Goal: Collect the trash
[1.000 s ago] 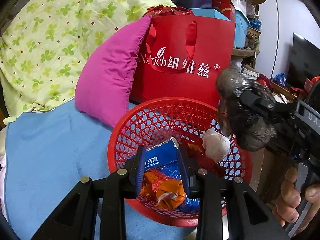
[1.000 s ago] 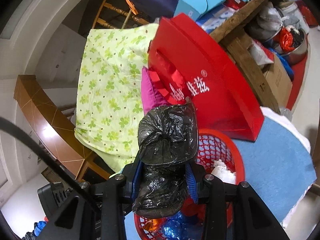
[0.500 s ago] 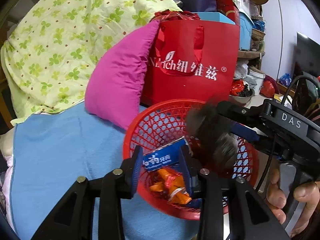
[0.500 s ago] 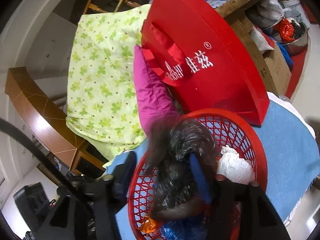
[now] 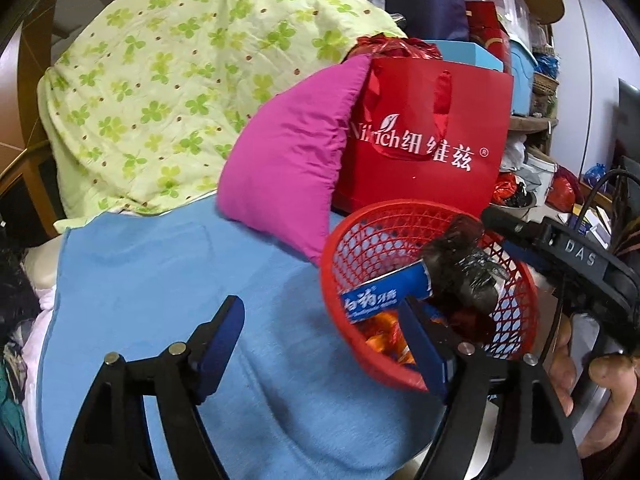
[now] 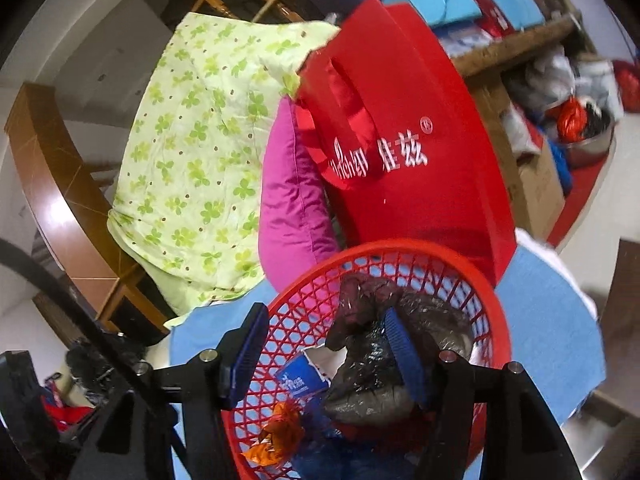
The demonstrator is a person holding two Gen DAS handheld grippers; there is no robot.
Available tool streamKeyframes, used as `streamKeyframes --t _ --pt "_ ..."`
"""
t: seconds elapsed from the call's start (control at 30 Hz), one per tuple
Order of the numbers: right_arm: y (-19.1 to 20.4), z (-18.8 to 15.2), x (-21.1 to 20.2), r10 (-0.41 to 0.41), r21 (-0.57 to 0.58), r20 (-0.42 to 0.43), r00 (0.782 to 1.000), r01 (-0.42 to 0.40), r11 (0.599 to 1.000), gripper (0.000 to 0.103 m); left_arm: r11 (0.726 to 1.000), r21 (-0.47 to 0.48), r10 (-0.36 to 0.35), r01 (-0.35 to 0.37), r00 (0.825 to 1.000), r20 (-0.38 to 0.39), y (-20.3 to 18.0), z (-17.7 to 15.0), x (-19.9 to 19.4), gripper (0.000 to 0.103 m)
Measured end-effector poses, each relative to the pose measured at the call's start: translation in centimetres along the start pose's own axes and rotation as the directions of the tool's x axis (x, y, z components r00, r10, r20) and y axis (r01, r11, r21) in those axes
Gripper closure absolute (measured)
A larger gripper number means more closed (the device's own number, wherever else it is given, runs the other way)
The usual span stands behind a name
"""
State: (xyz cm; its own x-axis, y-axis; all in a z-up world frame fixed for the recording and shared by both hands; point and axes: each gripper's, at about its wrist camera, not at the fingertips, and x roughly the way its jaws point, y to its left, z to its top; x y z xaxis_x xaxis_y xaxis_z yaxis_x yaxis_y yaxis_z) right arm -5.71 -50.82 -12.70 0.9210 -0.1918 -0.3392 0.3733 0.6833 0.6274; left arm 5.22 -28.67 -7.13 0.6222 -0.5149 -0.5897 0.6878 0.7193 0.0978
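Left wrist view showed the left gripper (image 5: 320, 336) with its two blue-padded fingers (image 5: 219, 338) far apart and nothing between them; its jaws had just been opening. Under the gap lay only the pale blue towel-like cloth (image 5: 168, 280). The right-hand finger stood at the near rim of the round red plastic mesh basket (image 5: 348, 236), and I could not tell whether it touched the rim. Just beyond this finger, inside the basket, the long blue cardboard toothpaste box (image 5: 384, 292) leaned on the wall; it looked light and stiff, and a grip across its narrow sides seemed best. Further right the crumpled black plastic bag (image 5: 460, 272) lay on the other trash, beside the right gripper, which a hand (image 5: 600, 372) carried.

In the right wrist view, the right gripper (image 6: 328, 346) was about half open, after its jaws had just been opening. The black bag lay in the basket against the inner face of the right finger (image 6: 404, 350), well apart from the left one, so no pad pressed it and I judged it released. It seemed light, soft and slippery, easiest to take at a bunched fold. A crushed orange foil wrapper (image 6: 276, 434) lay below the fingers, thin and easy to squash.
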Motion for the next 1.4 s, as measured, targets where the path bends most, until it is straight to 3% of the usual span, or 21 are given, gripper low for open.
streamKeyframes --t 0.2,0.27,0.33,0.6,1.17,1.3,1.4 --pt "0.8 -0.2 -1.6 -0.003 -0.042 0.053 0.999 0.005 0.999 0.038 0.998 0.001 0.066 -0.066 0.997 -0.028 1.8 -1.5 -1.3 0.023" --pt "1.2 -0.5 -2.0 -0.013 -0.06 0.058 0.998 0.016 0.998 0.038 0.997 0.001 0.082 -0.082 0.996 -0.025 2.3 -1.7 -1.9 0.022" --pt "1.8 -1.0 -2.5 -0.025 -0.085 0.062 0.998 0.031 0.996 0.038 0.994 -0.001 0.105 -0.105 0.994 -0.019 2.8 -1.9 -2.7 0.015" --pt "4.5 -3.0 -4.3 -0.055 -0.219 0.095 0.994 0.074 0.973 0.038 0.988 -0.039 0.147 -0.146 0.989 0.007 4.8 -2.0 -5.5 0.014" --pt "8.0 -7.3 -10.1 -0.069 -0.26 0.004 0.998 0.068 0.963 0.037 0.977 -0.058 0.208 -0.205 0.977 0.04 6.8 -2.7 -9.9 0.013" --pt "9.6 -7.2 -11.6 -0.06 -0.279 -0.013 0.998 0.054 0.959 0.028 0.972 -0.058 0.231 -0.228 0.972 0.045 7.0 -2.9 -10.9 0.013" --pt "10.8 -7.1 -12.6 -0.056 -0.297 -0.022 0.998 0.047 0.954 0.028 0.968 -0.061 0.245 -0.242 0.968 0.051 7.2 -3.1 -11.9 0.012"
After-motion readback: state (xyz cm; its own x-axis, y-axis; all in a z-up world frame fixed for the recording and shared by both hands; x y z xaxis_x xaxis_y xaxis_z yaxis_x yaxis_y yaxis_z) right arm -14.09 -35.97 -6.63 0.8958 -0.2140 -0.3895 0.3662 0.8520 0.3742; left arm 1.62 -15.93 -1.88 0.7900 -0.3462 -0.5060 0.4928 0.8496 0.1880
